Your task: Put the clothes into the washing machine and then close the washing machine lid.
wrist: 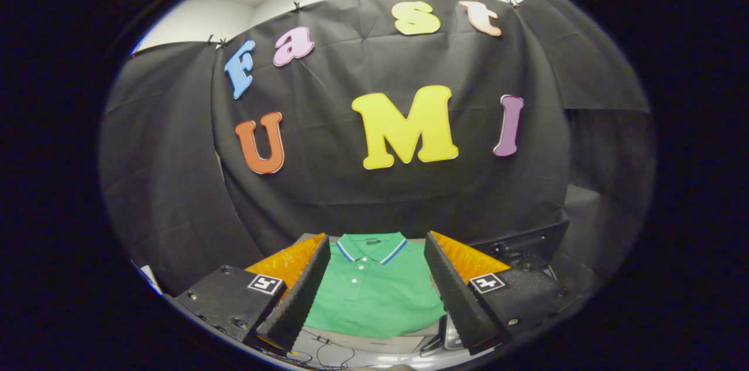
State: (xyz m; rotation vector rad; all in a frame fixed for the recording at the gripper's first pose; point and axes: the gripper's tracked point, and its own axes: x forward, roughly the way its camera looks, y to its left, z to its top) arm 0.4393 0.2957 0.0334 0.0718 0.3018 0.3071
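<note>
Ahead of the jaws, on a pale counter (374,343) backed by the black cloth wall, lies the green polo shirt (374,295), spread flat, collar towards the wall and hem nearest us. To the right, beyond the shirt, sits a dark boxy shape (526,245), possibly the washing machine, though the view is too poor there to be sure. And here's the gripper (374,295): jaws wide apart, nothing between them but air, the shirt framed in the gap and lying below, not touched as far as I can judge.

Now, how will this one handle? Soft, light, floppy cloth, so it will sag and trail from wherever it is pinched, and a single layer could slip. Best bet looks like bunching a fold near the middle of the chest, or the stiffer collar (371,247), so both layers come up together.
</note>
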